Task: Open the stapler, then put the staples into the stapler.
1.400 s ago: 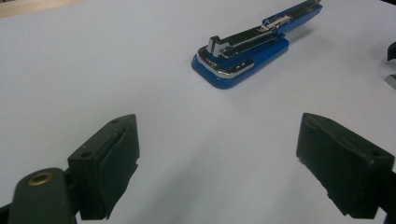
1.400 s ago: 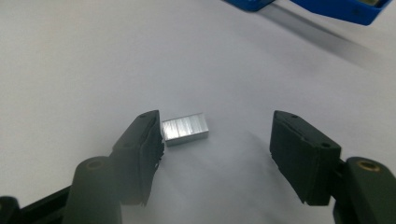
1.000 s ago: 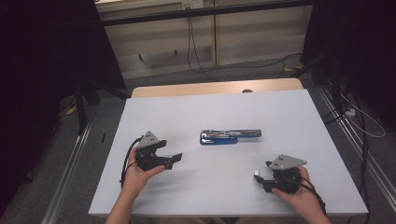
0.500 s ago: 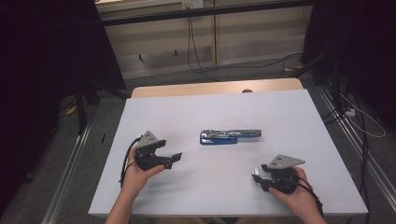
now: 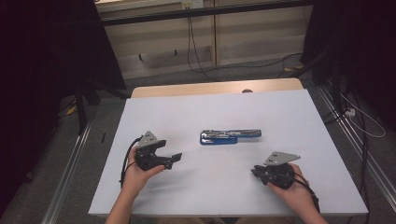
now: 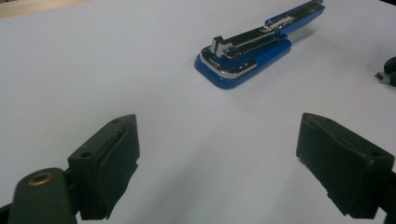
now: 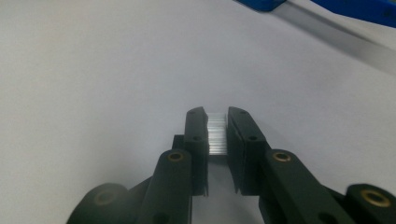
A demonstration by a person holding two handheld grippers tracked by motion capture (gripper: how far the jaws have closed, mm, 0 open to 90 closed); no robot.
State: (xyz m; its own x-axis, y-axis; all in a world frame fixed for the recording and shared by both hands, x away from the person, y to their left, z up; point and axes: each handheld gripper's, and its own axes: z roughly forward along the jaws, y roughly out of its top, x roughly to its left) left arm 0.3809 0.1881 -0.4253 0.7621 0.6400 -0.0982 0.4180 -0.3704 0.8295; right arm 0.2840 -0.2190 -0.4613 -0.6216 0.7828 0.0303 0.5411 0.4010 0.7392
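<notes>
High view: blue stapler [image 5: 229, 136] lies flat, long axis left-right.

the right claw [image 7: 217, 135] has just been closing on a strip of staples [image 7: 216, 134].

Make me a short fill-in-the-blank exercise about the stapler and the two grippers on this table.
1. The stapler lying open on the white table has a base coloured ____.
2. The left gripper has its jaws wide ____, with nothing between them.
3. The right gripper has its jaws closed on a silvery strip of ____.
4. In the high view, the stapler lies ____ both grippers, touched by neither.

Missing words: blue; open; staples; beyond
</notes>
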